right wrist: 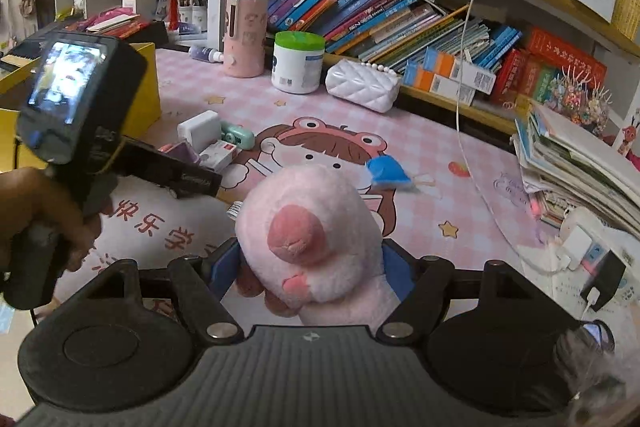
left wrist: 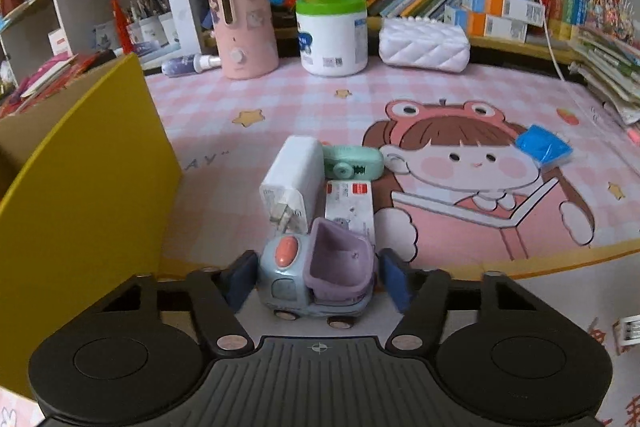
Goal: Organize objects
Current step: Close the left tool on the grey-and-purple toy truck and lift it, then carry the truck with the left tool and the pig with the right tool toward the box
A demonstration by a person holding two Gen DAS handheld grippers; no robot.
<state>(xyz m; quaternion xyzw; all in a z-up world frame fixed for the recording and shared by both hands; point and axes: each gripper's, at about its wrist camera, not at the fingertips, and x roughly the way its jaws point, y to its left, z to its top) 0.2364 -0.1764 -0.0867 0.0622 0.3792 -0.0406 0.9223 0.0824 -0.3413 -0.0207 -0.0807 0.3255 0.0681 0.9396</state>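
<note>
Toy truck (left wrist: 316, 275) sits between the fingers of the left hand-held gripper (left wrist: 318, 279), jaws about half open; gaps show on both sides, pads not pressing. Truck is pale blue with an orange knob and a purple bucket, at the near edge of the surface (left wrist: 460, 83), just in front of a white charger (left wrist: 292, 179). Right hand-held gripper (right wrist: 314, 267) is clamped on a pink plush toy (right wrist: 316, 231), raised above the surface.

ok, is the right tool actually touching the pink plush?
Touching. The right wrist view shows the pink plush wedged between the blue pads of the right tool, its fur pressed against both pads and bulging over them.
</note>
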